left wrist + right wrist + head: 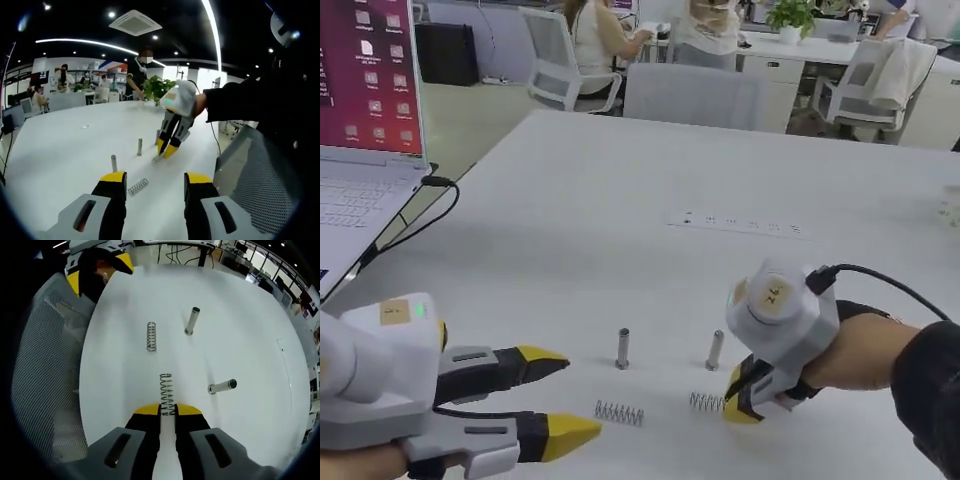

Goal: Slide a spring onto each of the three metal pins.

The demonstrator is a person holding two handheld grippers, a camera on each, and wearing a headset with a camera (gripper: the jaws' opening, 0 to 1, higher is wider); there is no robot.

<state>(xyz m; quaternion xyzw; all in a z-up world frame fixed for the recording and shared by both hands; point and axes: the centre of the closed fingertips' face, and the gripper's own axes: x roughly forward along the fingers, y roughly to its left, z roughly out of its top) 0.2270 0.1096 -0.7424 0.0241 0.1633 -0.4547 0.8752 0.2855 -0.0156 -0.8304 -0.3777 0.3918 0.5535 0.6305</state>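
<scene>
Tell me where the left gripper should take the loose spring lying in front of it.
Probably near the end closest to the left gripper, coming in low from that side, open jaws straddling it. The spring lies flat on the table, roughly in line with the jaws; an end grip leaves most of its length free for a pin.

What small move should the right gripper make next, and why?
Probably lift the spring and tip it over the nearest pin: the right gripper pinches its near end, it lies flat, and that pin stands bare.
</scene>
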